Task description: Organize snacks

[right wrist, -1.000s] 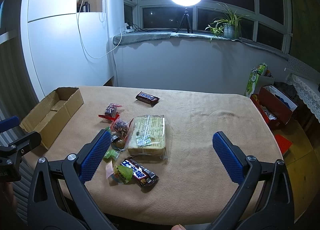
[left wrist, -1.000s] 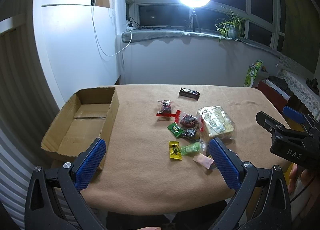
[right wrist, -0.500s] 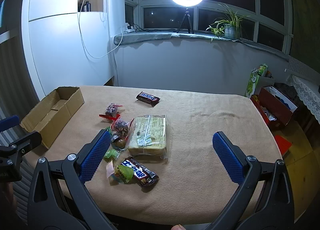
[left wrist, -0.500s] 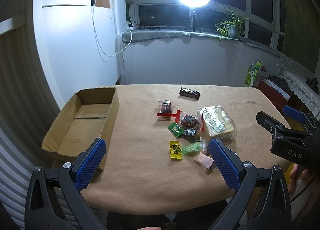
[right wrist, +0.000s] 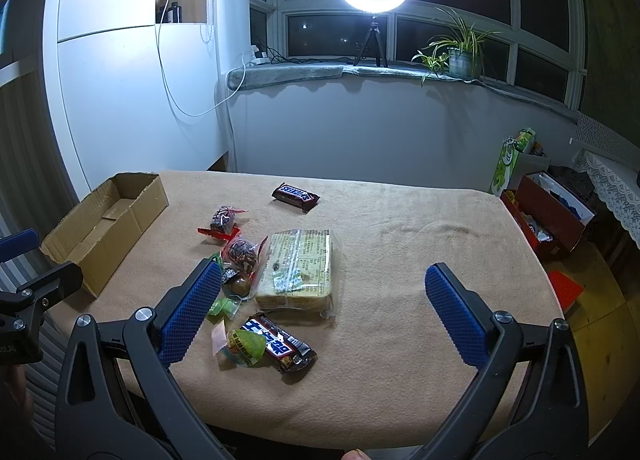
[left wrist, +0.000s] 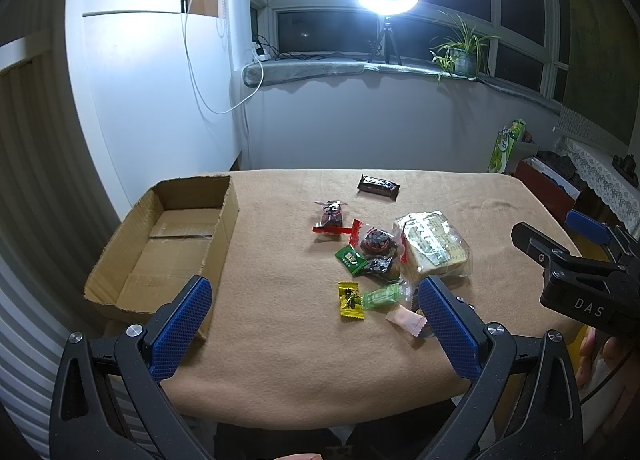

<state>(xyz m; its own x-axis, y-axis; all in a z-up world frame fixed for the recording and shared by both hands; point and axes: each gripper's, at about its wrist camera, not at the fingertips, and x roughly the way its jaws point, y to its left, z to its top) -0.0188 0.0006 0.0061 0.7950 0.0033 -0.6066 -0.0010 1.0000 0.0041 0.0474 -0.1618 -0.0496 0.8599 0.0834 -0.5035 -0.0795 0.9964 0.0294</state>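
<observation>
Snacks: scattered mid-table on the tan cloth (right wrist: 400, 260); wrapped bread pack (right wrist: 298, 270) at the centre, one Snickers bar (right wrist: 295, 195) beyond it, another (right wrist: 280, 346) at the near edge.
Cardboard box (left wrist: 168, 244): open, set at the table's left end.
Left gripper (left wrist: 316, 324): held spread, nothing gripped, above the near edge.
Right gripper (right wrist: 324, 312): likewise spread, nothing gripped.
</observation>
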